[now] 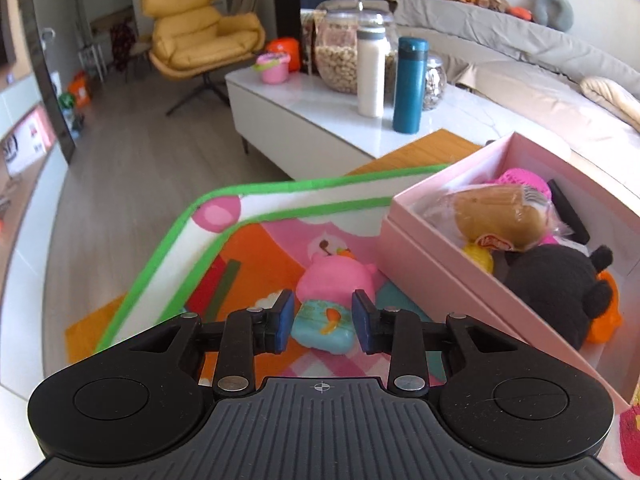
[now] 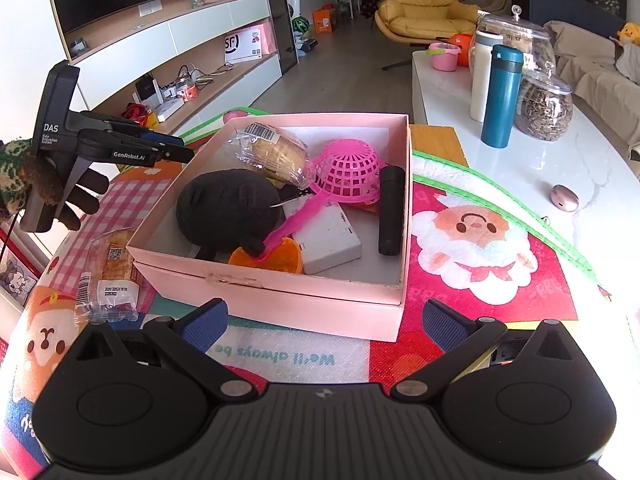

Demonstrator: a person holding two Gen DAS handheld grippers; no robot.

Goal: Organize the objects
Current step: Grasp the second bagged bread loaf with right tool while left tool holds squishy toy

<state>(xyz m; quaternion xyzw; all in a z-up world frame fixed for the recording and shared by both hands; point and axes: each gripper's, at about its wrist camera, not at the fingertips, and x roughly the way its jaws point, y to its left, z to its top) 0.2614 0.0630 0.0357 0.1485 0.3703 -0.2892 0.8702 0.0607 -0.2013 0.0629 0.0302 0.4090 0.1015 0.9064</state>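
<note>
A pink box (image 2: 280, 300) stands on a colourful mat (image 2: 480, 240). It holds a black plush (image 2: 224, 208), a wrapped bun (image 2: 272, 152), a pink basket scoop (image 2: 348, 168), a black cylinder (image 2: 390, 208), a white case (image 2: 332, 240) and an orange piece (image 2: 280, 260). My left gripper (image 1: 324, 320) hangs over the mat left of the box (image 1: 432, 264). Its blue pads flank a pink and teal toy (image 1: 332, 284) that lies on the mat, and I see no press on it. A gloved hand holds the left gripper (image 2: 188, 148). My right gripper (image 2: 326, 322) stands wide open and holds nothing, just before the box's near wall.
A second wrapped bun (image 2: 108, 272) lies on the mat at the box's near left corner. On the white table (image 2: 520, 160) stand a teal flask (image 2: 500, 96), a white bottle (image 2: 482, 76), glass jars (image 2: 544, 108) and a small oval object (image 2: 564, 198). A sofa (image 1: 520, 92) is beyond.
</note>
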